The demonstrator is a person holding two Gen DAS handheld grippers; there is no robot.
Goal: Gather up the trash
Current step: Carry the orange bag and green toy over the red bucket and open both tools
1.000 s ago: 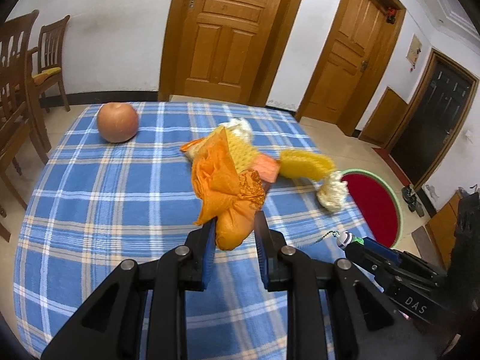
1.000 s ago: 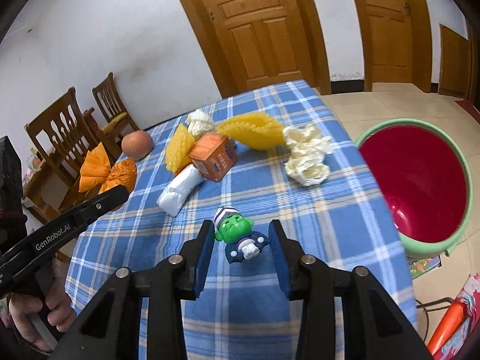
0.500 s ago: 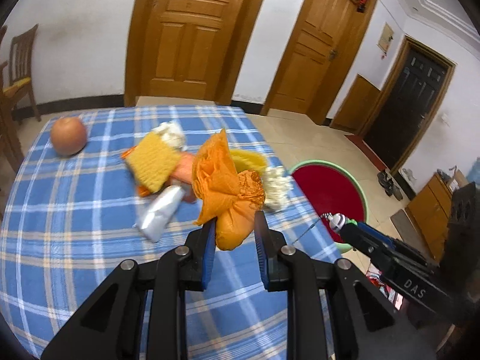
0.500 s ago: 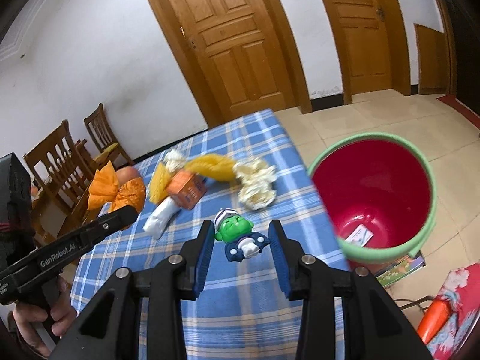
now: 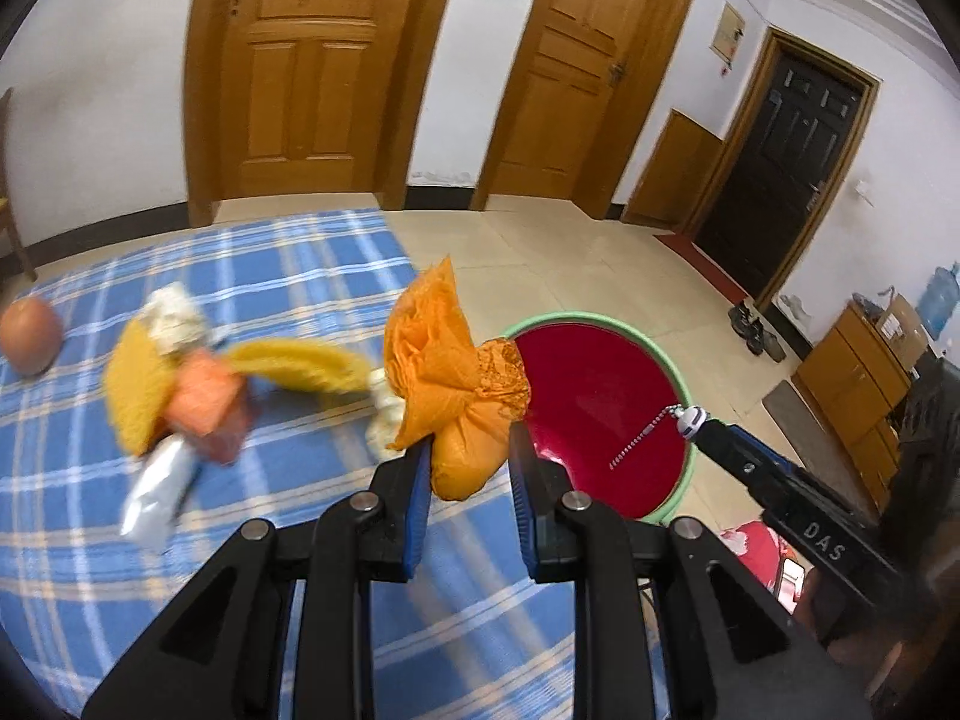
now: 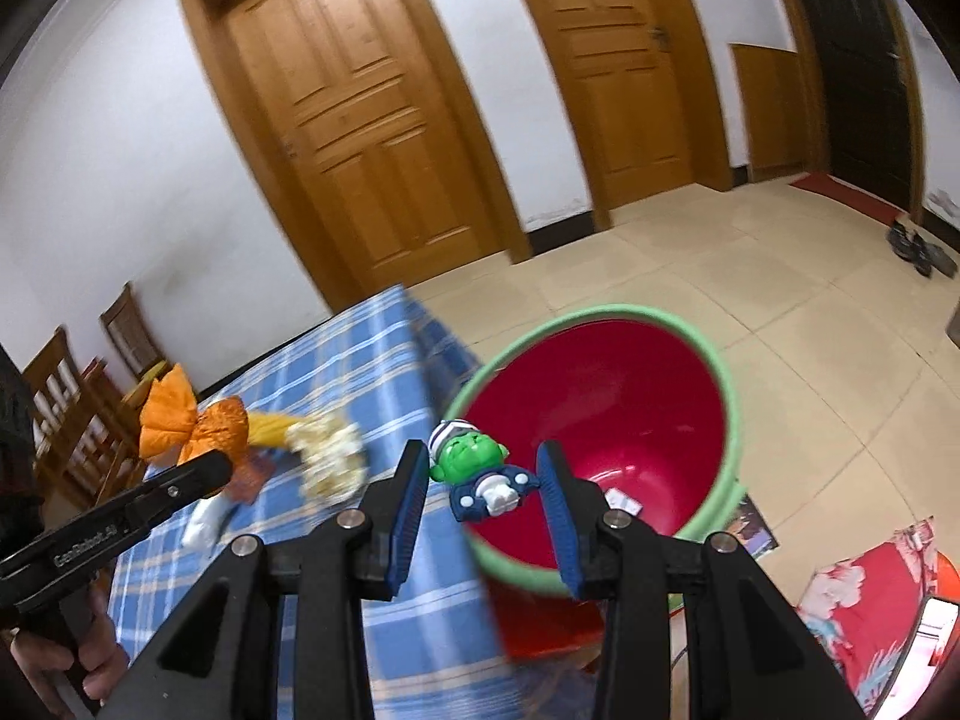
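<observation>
Both tools were loaded and angled toward the red bin with the green rim, which stood on the floor just beside the edge of the surface under its blue checked cloth. Left tool had its jaws pinched on the lower knot of a crumpled orange bag, whose ruffled top flared above the pads; gripping it low appeared to keep the loose plastic from slipping out. Right tool was clamped on a small green-headed toy figure in a dark blue outfit and striped cap, lying crosswise between the pads, with a bead chain trailing from it in the left wrist view. That figure hung over the near rim of the bin, so a release there would likely drop it inside, where a small white scrap already lay. More rubbish waited on the surface: a yellow foam net, an orange carton, a white wrapper and crumpled pale paper, all blurred. An apple-like fruit sat apart near the far left edge.
</observation>
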